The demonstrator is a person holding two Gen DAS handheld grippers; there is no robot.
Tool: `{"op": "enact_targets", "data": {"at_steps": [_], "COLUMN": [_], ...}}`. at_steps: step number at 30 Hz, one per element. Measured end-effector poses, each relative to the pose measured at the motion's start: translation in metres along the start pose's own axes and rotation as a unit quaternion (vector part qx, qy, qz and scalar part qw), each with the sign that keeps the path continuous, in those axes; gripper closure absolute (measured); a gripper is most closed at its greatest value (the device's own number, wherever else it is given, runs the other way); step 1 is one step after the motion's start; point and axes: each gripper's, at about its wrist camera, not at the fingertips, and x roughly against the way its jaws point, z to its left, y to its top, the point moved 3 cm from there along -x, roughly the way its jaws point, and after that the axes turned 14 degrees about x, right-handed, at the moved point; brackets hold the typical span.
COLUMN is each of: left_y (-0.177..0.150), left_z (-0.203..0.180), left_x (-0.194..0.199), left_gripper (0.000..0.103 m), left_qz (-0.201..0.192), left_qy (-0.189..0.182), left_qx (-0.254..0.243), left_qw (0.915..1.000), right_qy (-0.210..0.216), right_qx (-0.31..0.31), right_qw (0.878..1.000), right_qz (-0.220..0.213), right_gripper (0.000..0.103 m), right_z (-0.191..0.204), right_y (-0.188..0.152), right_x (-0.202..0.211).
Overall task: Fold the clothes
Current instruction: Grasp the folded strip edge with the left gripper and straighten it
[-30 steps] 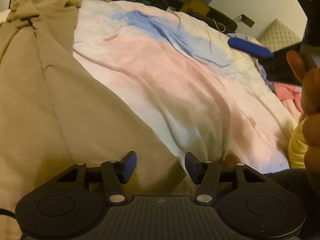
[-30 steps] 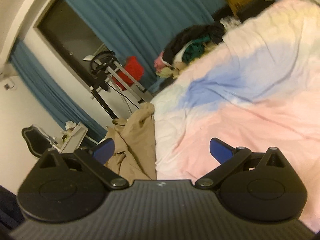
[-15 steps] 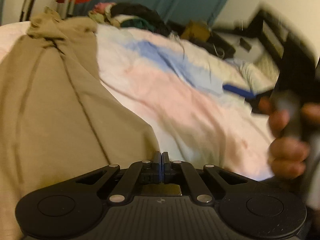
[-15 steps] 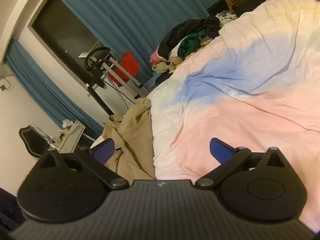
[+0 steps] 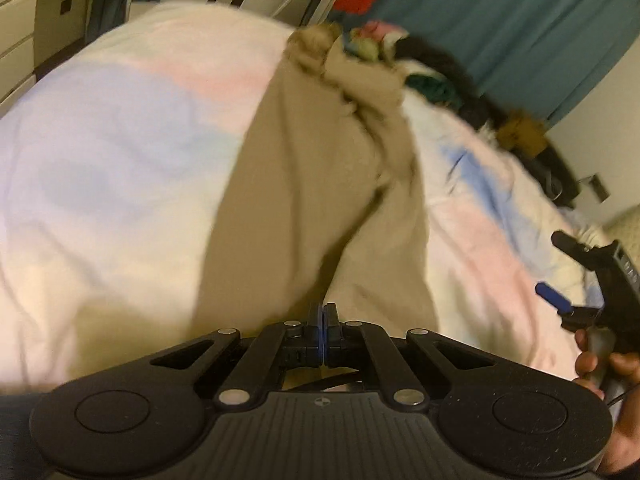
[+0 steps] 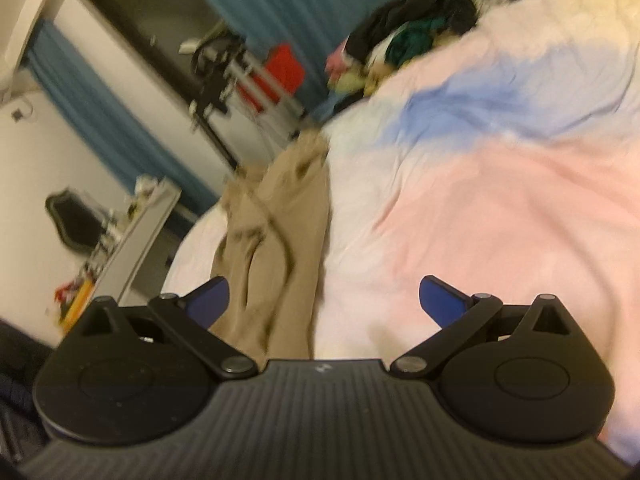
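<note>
1. Pinching the tan garment [image 5: 320, 184] at its near edge, the left gripper [image 5: 322, 332] has its jaws pressed together, probably to drag the hem over.
2. Garment's stretched across the pastel duvet [image 5: 100, 152].
3. Right gripper [image 6: 324, 300] is spread wide, empty, hovering beside it, ready to grab.

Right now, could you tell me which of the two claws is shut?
The left claw: its jaws are pressed together at the tan garment, while the right claw gapes wide.

A bed under a pastel quilt [image 5: 100, 168] carries tan trousers [image 5: 320, 200] stretching ahead of the left jaws, and a clothes pile [image 6: 404, 36] far beyond the right jaws.
</note>
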Motion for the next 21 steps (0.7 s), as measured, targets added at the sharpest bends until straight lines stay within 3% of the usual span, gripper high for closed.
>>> {"op": "enact_targets", "data": {"at_steps": [3,5,8,9,10,12,15,17,21], "left_y": [0.011,0.019,0.030,0.032,0.032,0.035,0.036,0.034,0.027], "left_z": [0.011,0.020,0.037,0.043,0.047,0.057,0.059,0.055,0.047], "left_x": [0.001,0.002,-0.004,-0.008,-0.012,-0.019,-0.020,-0.017,-0.010], "left_gripper": [0.092,0.071,0.059,0.057,0.054,0.051,0.050,0.050,0.050], "left_qz": [0.005,0.006,0.010,0.016,0.022,0.024,0.024,0.016,0.006], "left_qy": [0.002,0.000,0.002,0.006,0.009,0.018,0.012,0.000,-0.036], "left_qx": [0.025,0.046,0.073,0.088,0.100,0.116,0.121,0.106,0.068], "left_qw": [0.9997,0.9989,0.9973,0.9960,0.9947,0.9928,0.9923,0.9942,0.9970], "right_qy": [0.031,0.053,0.068,0.068,0.065,0.057,0.039,0.060,0.096], "right_qx": [0.003,0.005,0.010,0.012,0.011,0.008,0.049,0.100,0.194], "right_qw": [0.998,0.995,0.990,0.988,0.986,0.982,0.988,0.986,0.968], "right_qz": [0.059,0.086,0.124,0.137,0.151,0.178,0.143,0.117,0.130], "right_gripper": [0.000,0.001,0.006,0.011,0.024,0.028,0.028,0.029,0.029], "right_z": [0.014,0.024,0.035,0.038,0.039,0.041,0.052,0.071,0.109], "right_y": [-0.020,-0.031,-0.043,-0.047,-0.052,-0.061,-0.057,-0.055,-0.072], "right_x": [-0.022,-0.032,-0.045,-0.049,-0.053,-0.061,-0.053,-0.044,-0.042]}}
